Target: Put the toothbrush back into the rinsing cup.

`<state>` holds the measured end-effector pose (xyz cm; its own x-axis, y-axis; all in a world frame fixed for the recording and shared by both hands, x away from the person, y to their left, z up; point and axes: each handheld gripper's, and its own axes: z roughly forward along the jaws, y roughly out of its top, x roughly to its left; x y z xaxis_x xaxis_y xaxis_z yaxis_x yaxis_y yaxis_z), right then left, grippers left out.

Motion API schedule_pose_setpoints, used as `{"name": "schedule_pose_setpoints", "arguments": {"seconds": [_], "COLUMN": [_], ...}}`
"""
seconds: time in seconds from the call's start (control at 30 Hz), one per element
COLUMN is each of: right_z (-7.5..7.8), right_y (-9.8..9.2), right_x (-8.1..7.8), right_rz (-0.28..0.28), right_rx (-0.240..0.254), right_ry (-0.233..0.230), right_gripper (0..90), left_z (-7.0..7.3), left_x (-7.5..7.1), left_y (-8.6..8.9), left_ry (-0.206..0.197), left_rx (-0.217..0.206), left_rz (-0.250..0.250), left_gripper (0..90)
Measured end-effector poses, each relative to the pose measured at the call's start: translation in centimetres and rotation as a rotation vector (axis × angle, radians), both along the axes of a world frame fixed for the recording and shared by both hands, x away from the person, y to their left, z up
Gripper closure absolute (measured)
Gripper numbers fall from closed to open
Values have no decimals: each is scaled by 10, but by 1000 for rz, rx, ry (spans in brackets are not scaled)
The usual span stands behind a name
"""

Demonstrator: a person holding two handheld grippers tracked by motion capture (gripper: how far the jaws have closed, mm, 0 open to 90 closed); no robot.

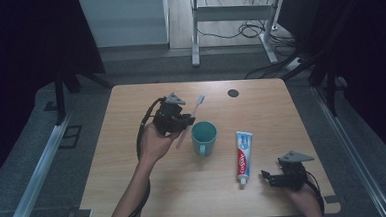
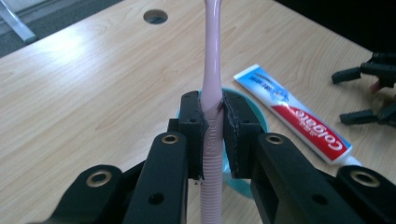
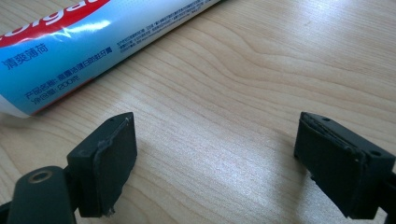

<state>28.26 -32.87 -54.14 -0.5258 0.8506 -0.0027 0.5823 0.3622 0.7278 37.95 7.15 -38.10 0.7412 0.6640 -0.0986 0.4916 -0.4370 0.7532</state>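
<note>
Left hand-held gripper [image 2: 212, 135] clamped on the pink toothbrush [image 2: 211, 84], right beside the cup [image 1: 204, 136]!

Its black pads pinch the slim, glossy handle just above the ribbed grip, and the brush runs up and away, bristled head toward the table's [image 1: 135, 186] far edge. The left hand [image 1: 155, 143] cradles the tool, forearm angling in from below. Behind the jaws sits the round teal cup with its handle. The right hand-held gripper [image 1: 269, 177] rests low near the front right corner, jaws wide apart over pale wood grain, just beside the flat, shiny toothpaste tube [image 1: 243, 156].
</note>
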Motion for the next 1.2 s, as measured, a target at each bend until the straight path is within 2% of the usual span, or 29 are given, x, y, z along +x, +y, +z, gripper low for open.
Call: {"name": "schedule_pose_setpoints", "arguments": {"seconds": [0.2,0.57,0.93,1.2], "right_z": [0,0,0,0], "right_y": [0,0,0,0], "right_x": [0,0,0,0], "right_rz": [0,-1,-1,0], "right_rx": [0,1,1,2], "right_ry": [0,2,1,2], "right_gripper": [128,128,128,128], "left_z": [3,7,4,0], "left_x": [4,11,19,23], "left_y": [-5,-19,-25,-38], "left_ry": [-11,-44,-66,-84], "left_rx": [-31,-56,-109,-99], "left_rz": [7,11,33,34], "left_gripper": [788,788,788,789]}}
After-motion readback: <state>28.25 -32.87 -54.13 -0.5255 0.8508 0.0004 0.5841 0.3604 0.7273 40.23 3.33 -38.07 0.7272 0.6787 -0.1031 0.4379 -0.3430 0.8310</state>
